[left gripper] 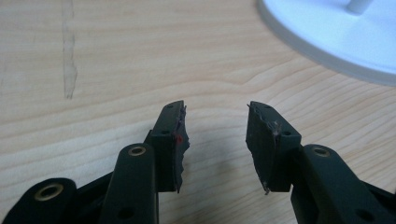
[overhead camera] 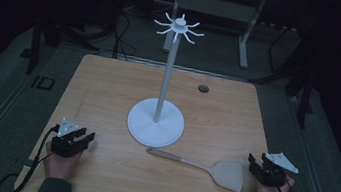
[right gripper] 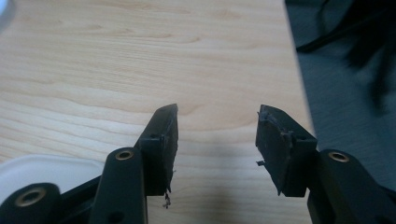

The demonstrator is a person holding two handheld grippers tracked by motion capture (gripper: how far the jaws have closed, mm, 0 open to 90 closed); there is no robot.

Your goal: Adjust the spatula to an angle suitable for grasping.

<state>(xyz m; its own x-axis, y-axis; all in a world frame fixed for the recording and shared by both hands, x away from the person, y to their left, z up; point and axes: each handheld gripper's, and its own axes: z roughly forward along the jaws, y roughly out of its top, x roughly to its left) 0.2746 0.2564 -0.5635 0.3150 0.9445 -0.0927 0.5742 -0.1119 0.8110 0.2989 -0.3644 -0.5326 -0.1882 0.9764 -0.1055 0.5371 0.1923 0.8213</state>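
Your left gripper [overhead camera: 82, 139] rests near the front left corner of the table [overhead camera: 109, 87], close to that side edge, with bare wood ahead of it all the way to the stand's base. Your right gripper [overhead camera: 255, 164] sits at the front right edge, where the tabletop gives way to the dark floor just beside it. In the gripper views both sets of jaws stand apart, with only wood grain showing between them; neither holds anything.

The table is pale wood with rounded corners and a small dark hole [overhead camera: 203, 88] near its far edge. Around it the room is dim, with grey flooring, cables and a metal frame behind.

The spatula [overhead camera: 204, 168] lies flat on the front right part of the table, just in front of the stand [overhead camera: 156, 122]. Its wide, pale blade points toward your right gripper and lies near it, apart from the jaws. Its slim wooden handle runs left toward the white round base.
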